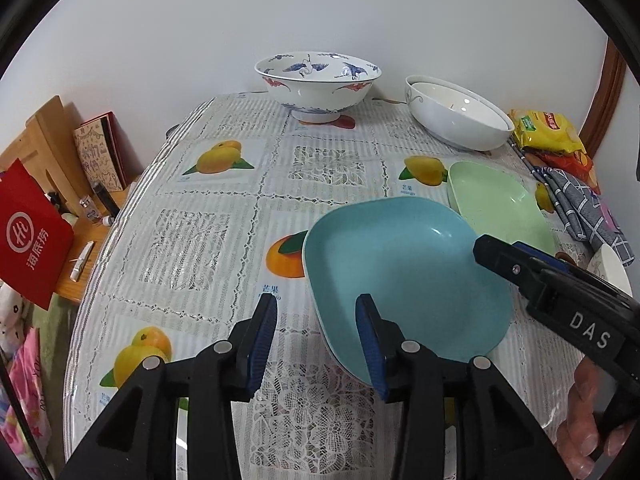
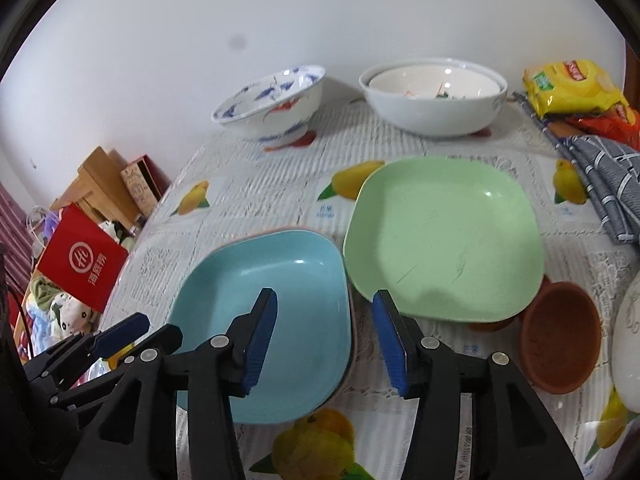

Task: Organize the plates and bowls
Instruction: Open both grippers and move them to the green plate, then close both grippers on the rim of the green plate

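Partly hidden under blue plate [image 2: 280,320]: pink rim.

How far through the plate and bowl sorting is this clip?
Done: blue plate tops a small stack, with other rims showing beneath; a smaller bowl sits nested in the white bowl. In hand: nothing; left tool and right tool are open. Left: green plate, crane bowl, brown bowl.

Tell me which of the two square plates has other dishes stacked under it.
The blue plate. Pink and dark rims show beneath its edges, so it tops a stack. The green plate beside it shows nothing under it.
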Demonstrator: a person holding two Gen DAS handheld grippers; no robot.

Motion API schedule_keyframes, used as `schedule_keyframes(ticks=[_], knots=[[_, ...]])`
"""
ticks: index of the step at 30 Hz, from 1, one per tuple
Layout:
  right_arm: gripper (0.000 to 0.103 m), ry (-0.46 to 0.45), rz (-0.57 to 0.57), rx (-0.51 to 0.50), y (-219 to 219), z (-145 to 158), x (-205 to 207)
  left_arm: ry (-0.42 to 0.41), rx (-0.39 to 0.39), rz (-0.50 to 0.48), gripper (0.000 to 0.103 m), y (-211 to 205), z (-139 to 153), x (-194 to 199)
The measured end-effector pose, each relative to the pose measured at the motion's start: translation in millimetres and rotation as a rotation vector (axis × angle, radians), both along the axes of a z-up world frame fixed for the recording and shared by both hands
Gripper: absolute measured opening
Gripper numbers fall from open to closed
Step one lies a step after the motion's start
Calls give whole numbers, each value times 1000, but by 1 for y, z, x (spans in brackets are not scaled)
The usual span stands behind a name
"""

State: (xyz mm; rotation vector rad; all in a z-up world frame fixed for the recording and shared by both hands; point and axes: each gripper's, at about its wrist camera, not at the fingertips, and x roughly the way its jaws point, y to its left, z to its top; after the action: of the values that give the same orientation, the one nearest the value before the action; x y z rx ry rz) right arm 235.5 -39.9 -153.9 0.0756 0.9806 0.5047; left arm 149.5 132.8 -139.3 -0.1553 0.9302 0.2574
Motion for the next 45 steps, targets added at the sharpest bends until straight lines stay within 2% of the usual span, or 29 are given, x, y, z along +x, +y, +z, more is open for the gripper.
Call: schedule_keyframes(ticks=[6, 10, 13, 18, 21, 24, 28, 30, 33, 35, 41, 44, 45], knots=[[50, 8, -42, 17, -12, 1, 1, -15, 25, -20, 39, -8, 9, -3], [49, -21, -98, -16, -28, 4, -2, -42, 39, -28, 39, -13, 24, -4], [50, -42, -147, -41, -42, 11, 0, -61, 37, -41, 39, -18, 37, 1], [50, -46, -223, 5, -72, 33, 6, -104, 39, -85, 39, -36, 60, 18], [51, -82, -254, -56, -85, 54, 10, -118, 39, -113, 39, -49, 69, 31], [59, -110, -262, -86, -96, 72, 17, -130, 52, -164, 39, -64, 75, 47], [64, -132, -261, -151, -106, 85, 30, -121, 43, -218, 39, -81, 73, 69], [68, -136, -292, -109, -117, 80, 33, -101, 35, -226, 39, -88, 65, 78], [68, -79, -316, -32, -126, 51, 43, -67, 20, -218, 39, -93, 45, 92], [64, -42, -334, -61, -121, 32, 53, -45, 12, -221, 39, -92, 34, 100], [57, -12, -285, -107, -98, 5, 72, 16, -21, -198, 39, -85, 6, 128], [46, 37, -270, -131, -94, -13, 78, 25, -31, -191, 49, -84, -2, 134], [45, 51, -272, -142, -93, -19, 80, 25, -38, -192, 50, -83, -4, 136]])
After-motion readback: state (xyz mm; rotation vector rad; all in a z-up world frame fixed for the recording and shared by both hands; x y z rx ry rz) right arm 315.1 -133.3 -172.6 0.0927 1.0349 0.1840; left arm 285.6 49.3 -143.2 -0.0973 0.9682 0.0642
